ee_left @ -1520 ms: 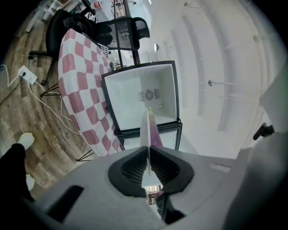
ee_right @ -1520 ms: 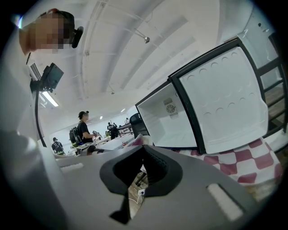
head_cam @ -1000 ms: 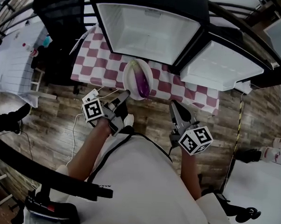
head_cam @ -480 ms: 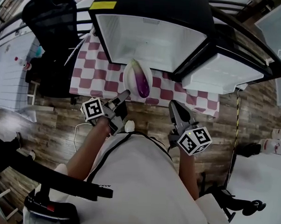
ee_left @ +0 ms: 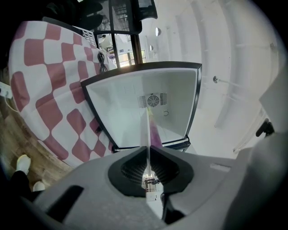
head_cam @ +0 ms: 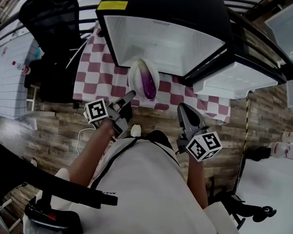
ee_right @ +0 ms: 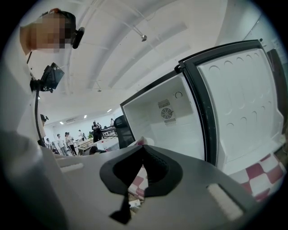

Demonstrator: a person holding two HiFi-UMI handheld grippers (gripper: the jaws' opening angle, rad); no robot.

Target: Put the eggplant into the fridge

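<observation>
Eggplant point(head_cam: 149, 85) lies on a white plate point(head_cam: 135, 74) right at the tip of the left gripper point(head_cam: 131, 94), whose jaws are closed tight on the plate's near rim. In the left gripper view the plate runs edge-on as a thin pale line straight out from between the jaws, with the purple eggplant just to one side of that line. Beyond the plate, straight ahead of the left gripper, stands the open fridge point(head_cam: 162, 39), white inside, with a round fan vent point(ee_left: 152, 99) on its back wall. A red-and-white checked cloth point(head_cam: 97, 73) spreads under and to the left of this gripper's tip, hanging toward the wood floor point(head_cam: 54, 129). Whether the plate rests on the cloth or hangs clear of it cannot be told. The right gripper point(head_cam: 183, 108) is well apart from the plate, to the right of the left gripper and a little nearer the person; its jaws meet at the tips with nothing between them. It points toward the fridge, and the door point(head_cam: 233, 76) stands swung open ahead of it and to its right. The eggplant is outside the fridge, just in front of its opening.
</observation>
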